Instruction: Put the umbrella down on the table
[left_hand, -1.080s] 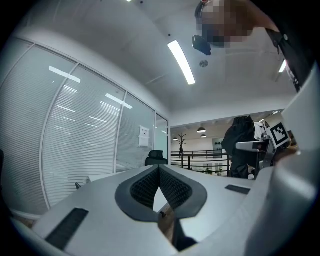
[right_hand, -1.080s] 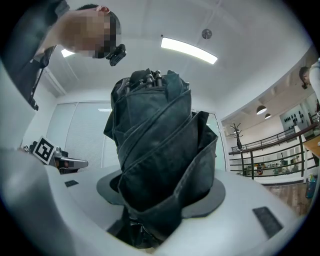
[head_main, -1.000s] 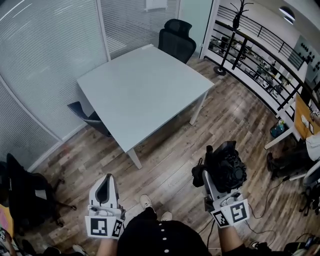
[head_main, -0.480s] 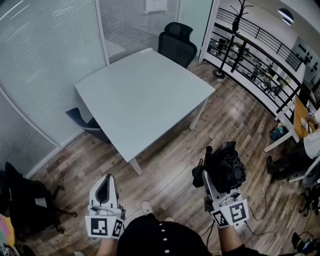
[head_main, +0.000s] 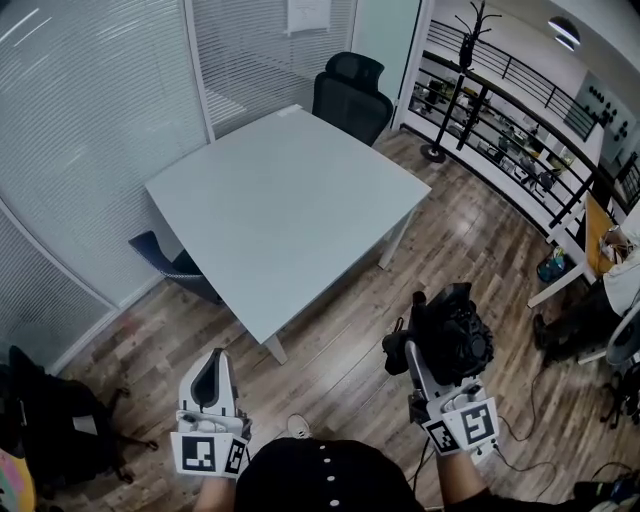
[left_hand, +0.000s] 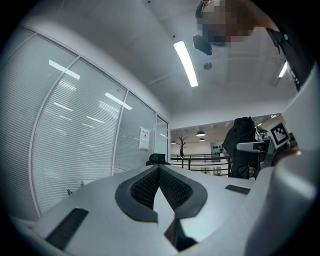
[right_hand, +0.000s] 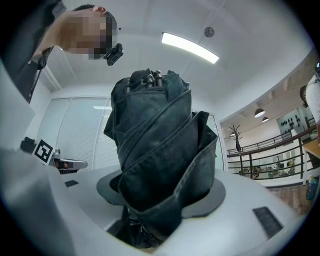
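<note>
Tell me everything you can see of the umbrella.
The umbrella is black, folded and compact, its dull fabric bunched in loose overlapping folds, with rib tips showing at the top. It stands roughly upright between the jaws of the right gripper, which clamp its lower part. It is over the wooden floor, short of the table, touching nothing else.

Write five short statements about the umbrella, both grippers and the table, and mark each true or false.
1. The right gripper has its jaws shut on a folded black umbrella. True.
2. The umbrella lies on the table. False: it is held over the wooden floor, short of the table.
3. The left gripper has its jaws together with nothing between them. True.
4. The umbrella is opened out. False: it is folded up.
5. The office chair beyond the table is red. False: it is black.
</note>
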